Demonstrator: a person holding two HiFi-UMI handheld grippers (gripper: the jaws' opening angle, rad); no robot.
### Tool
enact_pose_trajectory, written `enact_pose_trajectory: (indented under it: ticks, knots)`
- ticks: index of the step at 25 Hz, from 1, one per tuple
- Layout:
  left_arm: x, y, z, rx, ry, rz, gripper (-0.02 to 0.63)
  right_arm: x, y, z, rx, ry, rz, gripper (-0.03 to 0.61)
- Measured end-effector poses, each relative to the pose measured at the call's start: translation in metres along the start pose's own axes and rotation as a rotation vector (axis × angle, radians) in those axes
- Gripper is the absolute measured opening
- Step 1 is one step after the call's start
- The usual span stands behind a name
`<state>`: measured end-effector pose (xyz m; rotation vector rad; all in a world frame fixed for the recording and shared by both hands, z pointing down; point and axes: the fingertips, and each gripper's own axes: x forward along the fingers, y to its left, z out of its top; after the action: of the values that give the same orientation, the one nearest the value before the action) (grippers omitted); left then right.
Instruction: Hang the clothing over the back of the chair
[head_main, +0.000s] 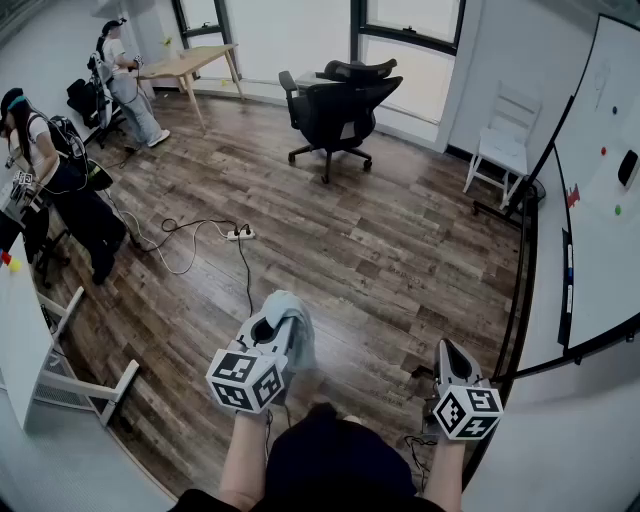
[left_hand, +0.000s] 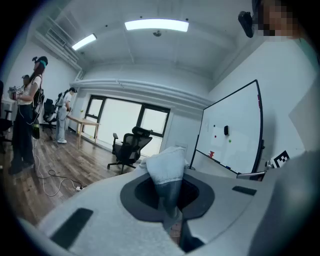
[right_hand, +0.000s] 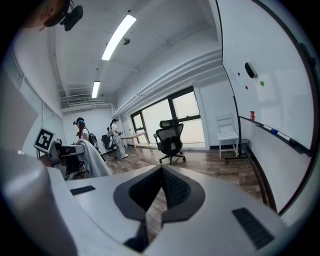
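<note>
Left gripper (left_hand: 172, 220) pinches pale blue clothing (left_hand: 165, 167) between closed jaws; the right gripper (head_main: 447, 350) (jaws pressed together, empty) hangs beside the whiteboard (head_main: 600, 200) edge, with open wood floor (head_main: 380, 240) stretching to the black office chair (head_main: 340, 105)

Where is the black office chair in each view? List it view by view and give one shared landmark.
Head view: office chair at top centre, near the windows.
Left gripper view: left of centre, in front of the windows.
Right gripper view: near centre, in front of the windows.
Shared landmark: the whiteboard, to the chair's right in all three.
</note>
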<state>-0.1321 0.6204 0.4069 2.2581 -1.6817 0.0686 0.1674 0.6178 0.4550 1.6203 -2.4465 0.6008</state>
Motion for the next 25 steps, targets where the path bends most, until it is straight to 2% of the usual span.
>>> enact_pose_trajectory:
  ticks: [5,15,25]
  knots:
    - [0.0,-0.014,-0.005,0.021,-0.012,0.002,0.017,-0.007,-0.012,-0.008,0.021,0.0,0.004,0.0]
    - [-0.007,-0.05,-0.012,-0.01,-0.051,-0.044,0.017,-0.032,-0.024,-0.003,0.01,-0.038,0.006,0.0]
    - [-0.003,-0.051,-0.019,-0.029,-0.035,-0.034,0.017,-0.026,-0.03,-0.017,0.055,-0.011,0.015,0.0]
